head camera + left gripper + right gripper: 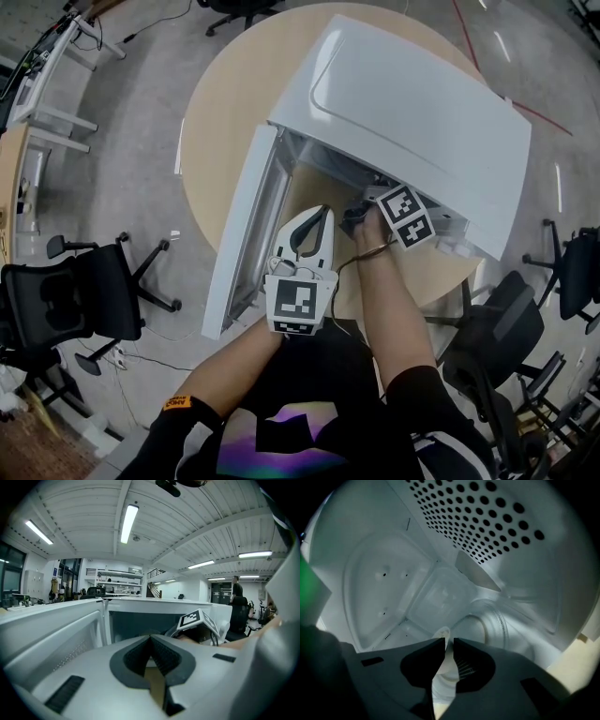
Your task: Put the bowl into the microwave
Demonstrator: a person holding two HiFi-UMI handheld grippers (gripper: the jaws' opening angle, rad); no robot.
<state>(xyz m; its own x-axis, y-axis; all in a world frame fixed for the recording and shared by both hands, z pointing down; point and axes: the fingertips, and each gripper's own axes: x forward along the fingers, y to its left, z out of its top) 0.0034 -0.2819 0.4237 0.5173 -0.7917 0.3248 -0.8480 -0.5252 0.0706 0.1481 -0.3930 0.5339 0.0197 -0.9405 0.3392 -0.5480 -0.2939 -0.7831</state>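
Placement looks to be the step in hand. Reaching deep into the boxy white microwave (403, 103), the right tongs (448, 641) have their dark jaws almost together, with only a thin slit between. They seem clamped on the rim of the round white bowl (483, 625), whose hollow shows just to the right of the tips. So the bowl is inside the oven cavity, in the grip. Whether its base touches the cavity floor cannot be told.

The microwave stands on the round pale wooden counter (211, 112) with its white door (242, 234) swung wide to the left. The left tongs (322, 214) hang outside, in front of the open mouth between the door and the right forearm. Their tips meet on nothing.

In my judgement the task is nearly done. The next move calls for lowering the bowl until it sits flat near the middle of the floor. The right jaws should then part just enough to free the rim. After that they should draw straight back out through the opening without hooking the rim or knocking the side walls. A tilted release could tip the bowl or leave it rocking.
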